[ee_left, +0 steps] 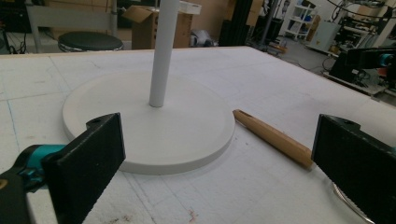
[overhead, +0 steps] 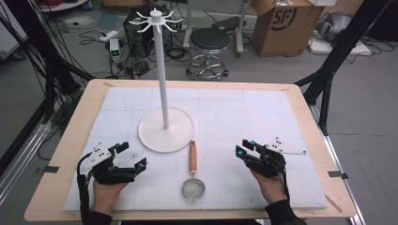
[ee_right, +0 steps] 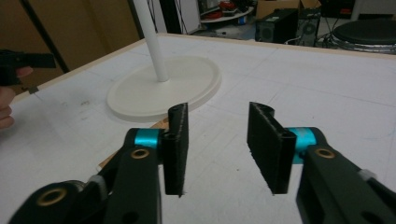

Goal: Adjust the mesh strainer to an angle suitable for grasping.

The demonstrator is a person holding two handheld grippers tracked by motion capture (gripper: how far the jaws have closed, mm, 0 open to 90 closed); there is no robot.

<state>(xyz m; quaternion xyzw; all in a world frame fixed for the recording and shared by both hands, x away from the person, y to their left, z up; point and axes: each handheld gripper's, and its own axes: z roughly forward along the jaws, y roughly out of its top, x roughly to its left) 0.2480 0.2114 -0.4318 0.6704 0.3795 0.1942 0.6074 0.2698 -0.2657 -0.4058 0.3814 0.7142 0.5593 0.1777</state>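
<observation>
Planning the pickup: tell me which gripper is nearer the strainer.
Left, narrowly. The left gripper sits just left of the strainer with open jaws; the right gripper is right of it, slightly farther, jaws also open.

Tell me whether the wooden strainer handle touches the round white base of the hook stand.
Apart. The left gripper view shows white table between the wooden strainer handle and the round white base.

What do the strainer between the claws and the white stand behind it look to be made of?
Strainer: handle looks like light, smooth-finished wood, tan with visible grain; the bowl is fine grey mesh in a shiny rim, probably metal. Stand: uniformly matte white pole and round base, likely painted metal or plastic; the look leaves that open.
</observation>
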